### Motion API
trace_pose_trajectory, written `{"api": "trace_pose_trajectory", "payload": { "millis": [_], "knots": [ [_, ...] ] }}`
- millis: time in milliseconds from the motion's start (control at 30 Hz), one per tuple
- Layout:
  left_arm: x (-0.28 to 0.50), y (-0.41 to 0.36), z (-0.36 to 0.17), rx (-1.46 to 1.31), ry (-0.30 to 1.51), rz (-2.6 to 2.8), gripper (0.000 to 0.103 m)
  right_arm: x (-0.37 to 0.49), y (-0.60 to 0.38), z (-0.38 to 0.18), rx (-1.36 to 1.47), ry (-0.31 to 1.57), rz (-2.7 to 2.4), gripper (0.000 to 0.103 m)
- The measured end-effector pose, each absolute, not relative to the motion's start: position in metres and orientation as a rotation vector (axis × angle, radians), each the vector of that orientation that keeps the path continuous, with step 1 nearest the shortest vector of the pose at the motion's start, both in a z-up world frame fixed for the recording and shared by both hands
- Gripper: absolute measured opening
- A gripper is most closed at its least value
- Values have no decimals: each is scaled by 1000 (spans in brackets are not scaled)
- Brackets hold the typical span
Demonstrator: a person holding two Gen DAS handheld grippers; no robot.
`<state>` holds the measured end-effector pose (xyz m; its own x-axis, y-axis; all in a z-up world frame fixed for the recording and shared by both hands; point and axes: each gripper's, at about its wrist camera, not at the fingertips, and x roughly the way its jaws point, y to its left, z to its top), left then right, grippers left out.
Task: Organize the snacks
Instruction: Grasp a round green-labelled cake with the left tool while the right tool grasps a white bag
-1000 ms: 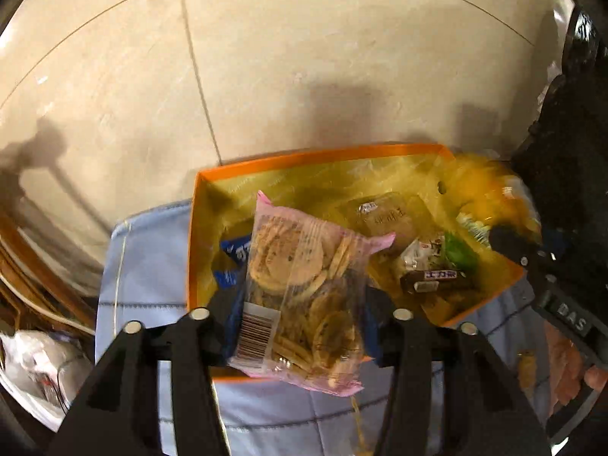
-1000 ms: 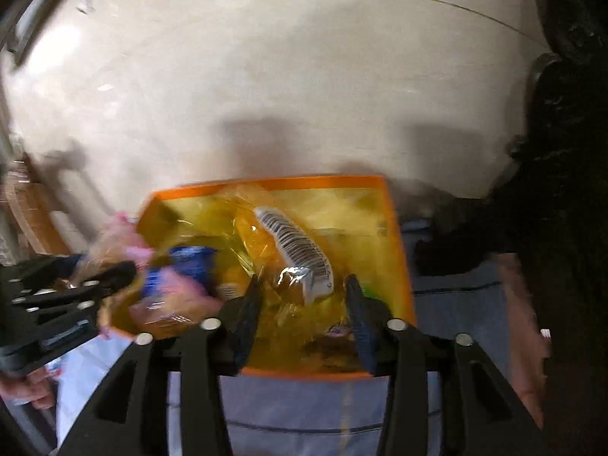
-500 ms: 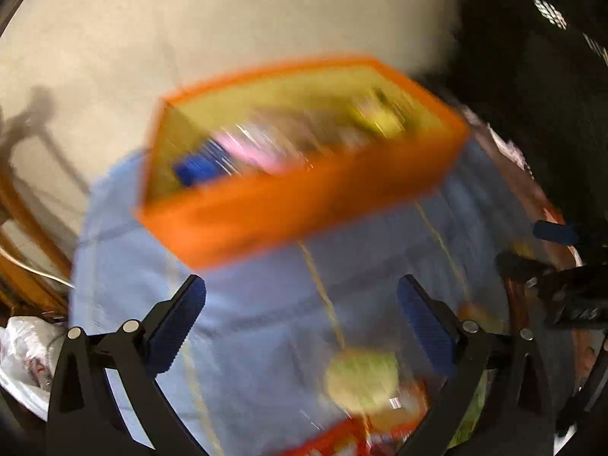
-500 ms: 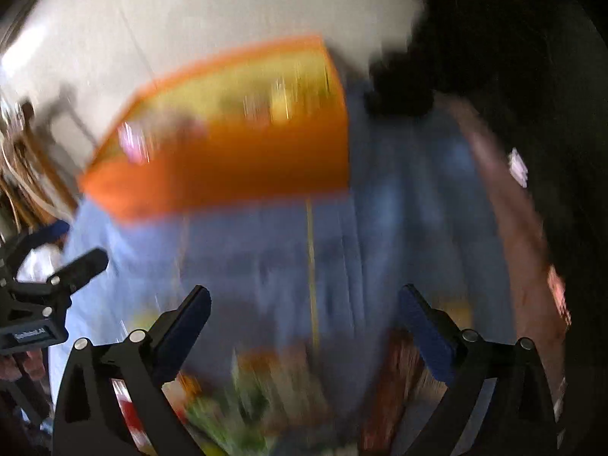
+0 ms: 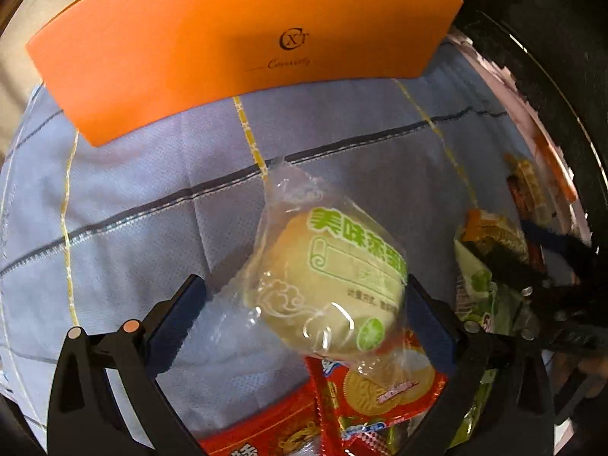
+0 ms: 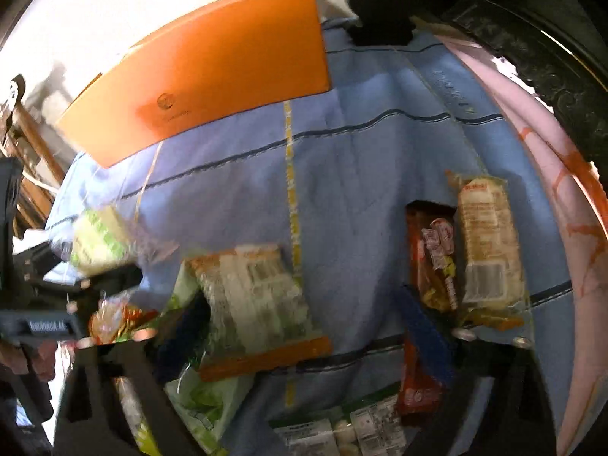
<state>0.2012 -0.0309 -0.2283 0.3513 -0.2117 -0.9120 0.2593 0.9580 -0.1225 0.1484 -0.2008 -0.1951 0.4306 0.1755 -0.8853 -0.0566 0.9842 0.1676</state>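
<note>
Grabbing the next snacks off the pile, plenty left to sort.

Left tool (image 5: 304, 311) straddles a clear-wrapped green-print cake (image 5: 334, 277), fingers not quite pinched on it yet I think. Right tool (image 6: 304, 326) sits wide around an orange-edged cracker pack (image 6: 258, 300). The orange box (image 5: 235, 41) waits at the far end of the blue quilt (image 6: 361, 174); a good half dozen packets are scattered near both tools.

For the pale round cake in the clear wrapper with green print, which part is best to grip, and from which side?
Grip the cake across its thick round middle, not the loose clear wrapper ends, which would slip or crumple. Come from the near side, along the blue cloth, with one finger on each flank. The left gripper already straddles it this way, jaws wide; whether it squeezes yet is unclear.
</note>
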Motion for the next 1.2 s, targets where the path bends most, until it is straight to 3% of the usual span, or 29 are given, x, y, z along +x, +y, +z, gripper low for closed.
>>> {"api": "trace_pose_trajectory", "payload": {
  "millis": [33,67,133,400,667,767,800,867,967,1200],
  "knots": [
    [199,-30,-226,41,1164,-311,84,146,-198,-193,99,1114,148,64],
    [196,-31,-223,40,1154,-330,66,145,-194,-190,81,1120,157,55],
    [193,-36,-215,68,1133,-381,57,146,-193,-181,133,1130,178,55],
    [179,-27,-185,2,1084,-418,51,139,-194,-120,100,1010,171,54],
    [196,-11,-105,-24,866,-416,28,180,-188,-57,15,851,151,54],
    [208,-7,-100,-31,863,-406,25,195,-190,-39,26,800,147,54],
    [210,-8,-102,-20,869,-406,28,197,-192,-35,39,786,145,54],
    [211,-12,-112,49,879,-356,83,197,-193,-32,51,785,153,54],
    [221,-9,-135,132,888,-279,94,191,-197,-35,25,793,153,54],
    [252,2,-199,179,1042,-160,99,181,-207,-57,71,853,132,54]
  ]
}}
